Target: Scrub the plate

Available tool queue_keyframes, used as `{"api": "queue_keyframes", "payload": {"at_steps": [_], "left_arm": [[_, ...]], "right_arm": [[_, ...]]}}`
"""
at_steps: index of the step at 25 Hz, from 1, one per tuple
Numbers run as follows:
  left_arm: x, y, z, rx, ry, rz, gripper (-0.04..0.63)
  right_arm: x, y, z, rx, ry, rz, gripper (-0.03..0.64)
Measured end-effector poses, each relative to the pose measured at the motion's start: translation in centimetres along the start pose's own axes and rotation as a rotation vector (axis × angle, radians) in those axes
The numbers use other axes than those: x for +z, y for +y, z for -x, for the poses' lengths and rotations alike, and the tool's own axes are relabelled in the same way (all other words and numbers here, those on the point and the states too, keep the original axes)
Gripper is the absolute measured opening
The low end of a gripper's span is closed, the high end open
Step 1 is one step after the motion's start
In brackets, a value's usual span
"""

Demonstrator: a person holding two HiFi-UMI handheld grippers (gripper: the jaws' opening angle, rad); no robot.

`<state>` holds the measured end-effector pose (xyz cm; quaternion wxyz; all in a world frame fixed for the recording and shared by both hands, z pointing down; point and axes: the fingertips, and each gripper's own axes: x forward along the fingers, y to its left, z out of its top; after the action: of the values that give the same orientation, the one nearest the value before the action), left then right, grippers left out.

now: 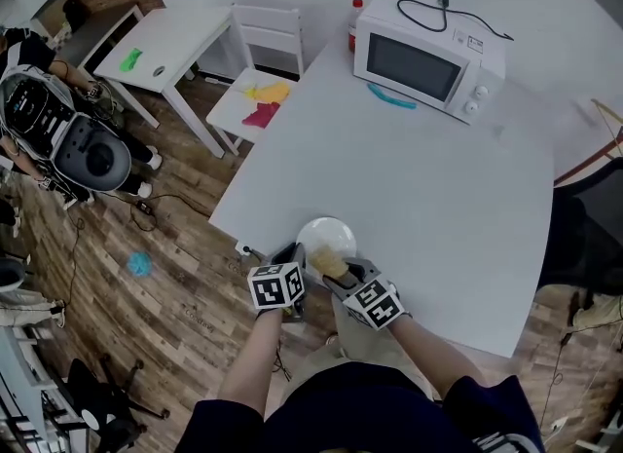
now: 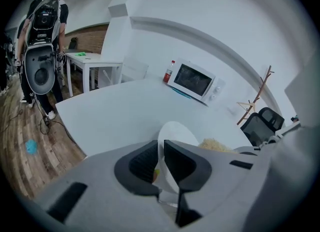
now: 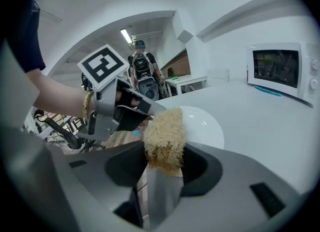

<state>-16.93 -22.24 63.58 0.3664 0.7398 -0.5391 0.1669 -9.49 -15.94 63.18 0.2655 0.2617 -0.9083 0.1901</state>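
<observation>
Nearest the head camera are the person's dark sleeves (image 1: 234, 427), with both forearms reaching to the near edge of the big white table (image 1: 419, 198). Off to the far left, on the wooden floor (image 1: 146, 315), stands another person wearing a bulky backpack rig (image 1: 58, 130). A blue scrap (image 1: 139, 264) lies nearer on the boards. Beyond are a small white side table (image 1: 185, 37) bearing something green (image 1: 130, 59), and a white chair (image 1: 258, 91) with yellow and pink items on its seat. The left gripper (image 1: 295, 256) has its jaws closed on the near left rim of the white plate (image 1: 326, 237), which sits at the table's near edge. In the left gripper view that gripper's own body hides the plate's nearest part. Just to the right, the right gripper (image 3: 162, 163) is clamped on a tan, fibrous scrubber (image 3: 164, 136). The scrubber is held over the plate's near side and covers part of it; it seems to touch the surface, though the angle leaves that unsure. Far across the table stands a white microwave (image 1: 428, 56) with a black cord (image 1: 433, 13) on top. A red-capped bottle (image 1: 356, 24) stands at its left and a teal strip (image 1: 391, 99) lies before it. A dark office chair (image 2: 264, 122) stands at the far right.
</observation>
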Motion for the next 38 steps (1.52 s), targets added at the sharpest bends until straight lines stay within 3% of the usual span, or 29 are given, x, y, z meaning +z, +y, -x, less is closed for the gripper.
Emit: {"api": "queue_keyframes", "payload": {"at_steps": [7,20,38], "left_arm": [[-0.4,0.3,0.1,0.013,-0.002,-0.001,0.052],[-0.2,0.2,-0.1,0.02,0.002,-0.017,0.052],[-0.1,0.6,-0.6,0.059,-0.005,-0.017,0.052]], "right_arm": [[-1.1,1.1,1.0,0.017,-0.003,-0.049,0.179],[1.8,-8.1,0.6,-0.157,-0.012,-0.03,0.179],[-3.0,-3.8,2.6,-0.1,0.045,-0.068,0.179]]}}
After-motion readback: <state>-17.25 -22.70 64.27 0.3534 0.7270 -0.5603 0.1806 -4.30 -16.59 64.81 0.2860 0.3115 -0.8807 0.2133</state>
